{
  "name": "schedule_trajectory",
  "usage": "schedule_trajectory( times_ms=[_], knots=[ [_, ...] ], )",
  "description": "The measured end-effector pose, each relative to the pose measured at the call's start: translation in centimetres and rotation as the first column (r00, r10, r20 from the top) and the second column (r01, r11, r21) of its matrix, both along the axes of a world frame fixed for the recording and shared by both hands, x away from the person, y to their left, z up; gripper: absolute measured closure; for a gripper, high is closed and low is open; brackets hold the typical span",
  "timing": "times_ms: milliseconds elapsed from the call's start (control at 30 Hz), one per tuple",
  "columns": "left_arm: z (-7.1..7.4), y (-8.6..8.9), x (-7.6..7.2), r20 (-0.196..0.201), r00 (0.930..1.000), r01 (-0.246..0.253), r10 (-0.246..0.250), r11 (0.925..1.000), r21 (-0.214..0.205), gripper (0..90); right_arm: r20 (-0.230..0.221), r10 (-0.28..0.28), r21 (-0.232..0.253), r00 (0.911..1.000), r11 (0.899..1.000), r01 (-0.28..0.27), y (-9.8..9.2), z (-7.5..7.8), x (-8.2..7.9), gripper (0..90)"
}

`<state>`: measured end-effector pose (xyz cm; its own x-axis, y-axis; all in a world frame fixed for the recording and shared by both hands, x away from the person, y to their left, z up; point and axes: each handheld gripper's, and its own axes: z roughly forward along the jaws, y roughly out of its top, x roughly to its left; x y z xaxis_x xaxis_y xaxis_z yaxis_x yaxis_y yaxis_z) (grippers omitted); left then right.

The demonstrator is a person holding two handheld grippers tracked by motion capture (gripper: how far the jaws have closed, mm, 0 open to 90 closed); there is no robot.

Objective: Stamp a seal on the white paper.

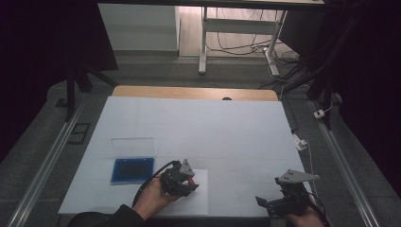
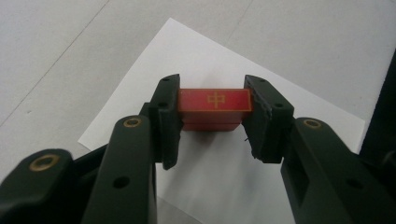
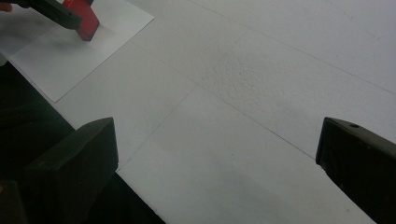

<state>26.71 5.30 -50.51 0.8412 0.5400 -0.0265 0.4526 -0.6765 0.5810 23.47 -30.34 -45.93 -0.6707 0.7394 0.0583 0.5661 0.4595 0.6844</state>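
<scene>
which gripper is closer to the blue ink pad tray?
Left. The left gripper, shut on the red stamp over the white sheet, sits just right of the blue tray. The right gripper, open, is at the table's near right edge.

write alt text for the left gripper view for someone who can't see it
The left gripper, its two black jaws rising from the bottom, is clamped on a small red block with a gold character on its top face. Under it lies a white sheet of paper on a pale table.

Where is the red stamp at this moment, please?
In the left gripper view, the red stamp sits clamped between the left gripper's fingers, above the white paper sheet.
</scene>
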Motion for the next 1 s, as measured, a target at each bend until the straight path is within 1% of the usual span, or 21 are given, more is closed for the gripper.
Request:
schedule_trajectory(
  times_ms=[67,200,233,400,467,500,600,700,833,933,1000],
  knots=[
    [-0.1,-0.11,-0.25,0.014,0.9998,-0.011,0.011,0.9999,-0.002,59.1,-0.001,-0.001,0.003,1.0,1.0,0.001,0.02,-0.01,0.01,0.0],
    [-0.22,-0.32,-0.75,0.046,0.9987,-0.022,0.022,0.9997,0.007,59.2,-0.004,0.001,0.001,1.0,1.0,-0.001,0.07,-0.02,0.04,0.0],
    [-0.22,-0.29,-0.7,0.041,0.9989,-0.023,0.023,0.9997,0.005,59.3,-0.005,0.001,0.0,1.0,1.0,-0.001,0.08,-0.03,0.05,0.0],
    [-0.24,0.27,0.0,-0.008,0.9999,-0.011,0.011,0.9996,-0.027,59.3,-0.002,0.001,0.001,1.0,1.0,-0.001,0.05,-0.01,0.0,0.0],
    [-0.25,0.35,0.12,-0.019,0.9998,-0.012,0.011,0.9993,-0.035,59.3,-0.003,0.001,0.001,1.0,1.0,-0.001,0.03,-0.02,0.01,0.0],
    [-0.28,0.36,0.08,-0.016,0.9998,-0.011,0.01,0.9993,-0.036,59.3,-0.003,0.001,0.001,1.0,1.0,-0.001,0.03,-0.03,0.02,0.0],
    [-0.2,0.11,-0.24,0.013,0.9999,-0.002,0.002,1.0,-0.006,59.3,-0.004,0.002,0.001,1.0,1.0,-0.002,0.05,-0.02,0.02,0.0],
    [-0.18,-0.09,-0.49,0.03,0.9995,-0.006,0.006,1.0,0.008,59.3,-0.004,0.004,-0.002,1.0,1.0,-0.004,0.07,-0.05,0.05,0.0],
    [-0.21,0.19,-0.03,-0.008,0.9999,-0.012,0.011,0.9997,-0.022,59.3,-0.004,0.005,-0.002,1.0,1.0,-0.005,0.08,-0.05,0.04,0.0],
    [-0.15,0.13,-0.03,-0.006,0.9999,-0.009,0.009,0.9999,-0.012,59.2,-0.005,0.005,-0.003,1.0,1.0,-0.005,0.07,-0.06,0.05,0.0],
    [-0.13,0.09,0.05,-0.012,0.9998,-0.014,0.013,0.9998,-0.017,59.1,-0.005,0.005,-0.003,1.0,1.0,-0.005,0.07,-0.06,0.05,0.0]
  ],
)
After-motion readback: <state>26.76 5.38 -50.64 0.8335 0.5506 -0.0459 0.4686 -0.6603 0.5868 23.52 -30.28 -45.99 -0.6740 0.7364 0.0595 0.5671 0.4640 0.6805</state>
